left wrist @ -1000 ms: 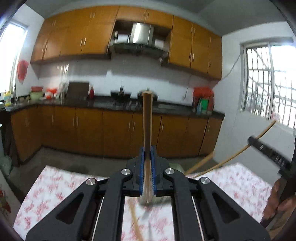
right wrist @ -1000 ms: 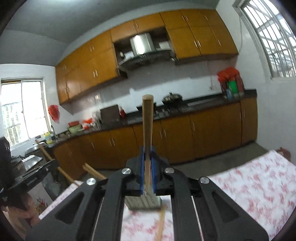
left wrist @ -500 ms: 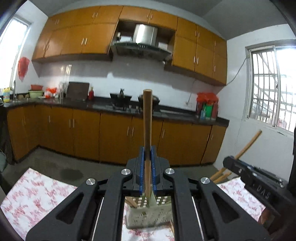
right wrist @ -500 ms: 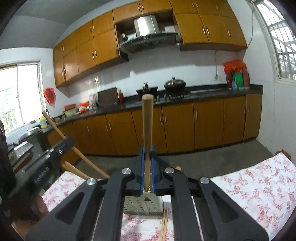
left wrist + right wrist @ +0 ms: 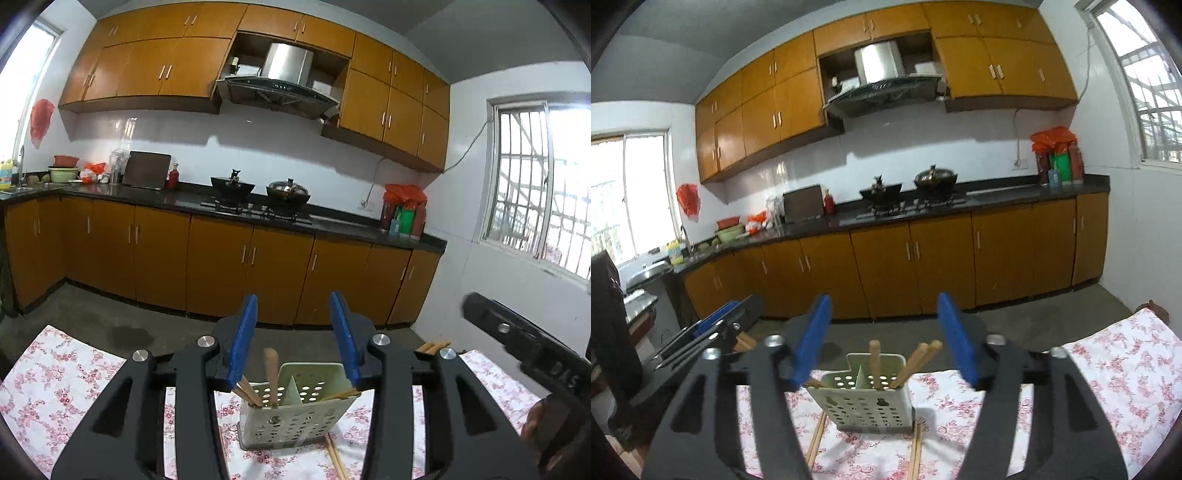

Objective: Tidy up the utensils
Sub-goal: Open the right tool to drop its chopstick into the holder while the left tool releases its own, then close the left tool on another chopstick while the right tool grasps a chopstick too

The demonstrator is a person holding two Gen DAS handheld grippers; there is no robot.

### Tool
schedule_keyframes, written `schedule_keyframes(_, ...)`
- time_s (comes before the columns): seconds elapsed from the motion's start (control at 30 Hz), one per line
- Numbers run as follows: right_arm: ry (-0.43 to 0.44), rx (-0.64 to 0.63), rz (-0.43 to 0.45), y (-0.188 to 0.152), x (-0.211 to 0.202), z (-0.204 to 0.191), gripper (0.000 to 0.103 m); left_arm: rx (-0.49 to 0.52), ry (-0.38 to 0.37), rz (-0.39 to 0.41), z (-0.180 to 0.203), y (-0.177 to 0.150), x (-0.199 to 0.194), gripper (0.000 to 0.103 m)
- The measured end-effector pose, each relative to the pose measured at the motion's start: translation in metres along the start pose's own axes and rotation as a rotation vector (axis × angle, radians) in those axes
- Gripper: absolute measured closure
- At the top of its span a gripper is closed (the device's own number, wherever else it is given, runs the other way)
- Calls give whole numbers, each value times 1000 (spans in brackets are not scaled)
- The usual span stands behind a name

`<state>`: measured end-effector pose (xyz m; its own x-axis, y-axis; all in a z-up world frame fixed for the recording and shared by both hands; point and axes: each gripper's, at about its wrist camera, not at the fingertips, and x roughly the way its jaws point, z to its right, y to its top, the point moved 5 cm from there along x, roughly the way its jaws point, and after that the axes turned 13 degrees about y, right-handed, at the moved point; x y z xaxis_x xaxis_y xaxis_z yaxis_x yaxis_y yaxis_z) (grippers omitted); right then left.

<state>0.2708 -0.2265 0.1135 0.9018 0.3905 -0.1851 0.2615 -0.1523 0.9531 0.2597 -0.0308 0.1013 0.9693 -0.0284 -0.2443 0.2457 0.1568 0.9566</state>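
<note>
A pale green perforated utensil holder (image 5: 295,410) (image 5: 866,398) with two compartments stands on the floral tablecloth (image 5: 55,384) (image 5: 1108,365). Wooden chopsticks (image 5: 271,373) (image 5: 874,363) stand inside it, some leaning (image 5: 918,363). More chopsticks lie on the cloth beside the holder (image 5: 336,458) (image 5: 816,439). My left gripper (image 5: 293,332) is open and empty just above the holder. My right gripper (image 5: 884,338) is open and empty above it too. The right gripper shows at the right edge of the left wrist view (image 5: 524,347); the left gripper shows at the left in the right wrist view (image 5: 713,328).
Kitchen cabinets (image 5: 221,266) and a dark counter with a stove and pots (image 5: 258,192) run along the far wall beyond the table's edge. Windows (image 5: 546,177) (image 5: 628,192) sit on both sides. A person's hand (image 5: 543,421) holds the right gripper.
Both grippers held a wooden chopstick upright and have opened. The chopsticks now stand in the holder. Both grippers have tilted down toward the holder.
</note>
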Motion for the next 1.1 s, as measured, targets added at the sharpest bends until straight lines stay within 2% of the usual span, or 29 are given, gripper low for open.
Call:
schedule_keyframes(0.07, -34, -1, 12, -5, -21, 5, 26, -7, -2, 12, -5, 5, -11, 59)
schedule_keyframes(0.13, -66, -5, 2, -18, -36, 12, 25, -4, 11, 14, -13, 4, -24, 58)
schedule_keyframes(0.23, -131, -10, -100, -58, -41, 28, 27, 28, 74, -27, -35, -16, -41, 56)
schedule_keyframes(0.3, -134, 17, -199, -92, -34, 40, 39, 59, 128, -82, -46, -38, -41, 55)
schedule_keyframes(0.37, -118, 82, -341, -139, -20, 51, 68, 94, 180, -176, -58, -73, -34, 55)
schedule_keyframes(0.43, -76, 136, -435, -178, -9, 54, 82, 112, 202, -281, -68, -106, -23, 56)
schedule_keyframes(0.47, -61, 153, -473, -194, -5, 52, 86, 114, 206, -340, -70, -125, -17, 60)
schedule_keyframes(0.57, -20, 188, -560, -232, 3, 44, 88, 109, 183, -464, -72, -165, -8, 67)
schedule_keyframes(0.67, -3, 189, -604, -250, 7, 35, 88, 117, 151, -547, -66, -190, 0, 71)
schedule_keyframes(0.77, -5, 182, -644, -261, 9, 32, 88, 138, 143, -570, -63, -203, 0, 71)
schedule_keyframes(0.87, -11, 167, -637, -264, 9, 33, 89, 142, 136, -588, -62, -210, 2, 71)
schedule_keyframes(1.03, -90, 153, -623, -256, 10, 47, 92, 137, 124, -615, -62, -219, 2, 72)
schedule_keyframes(1.1, -87, 169, -618, -254, 10, 50, 92, 146, 123, -625, -60, -221, 3, 75)
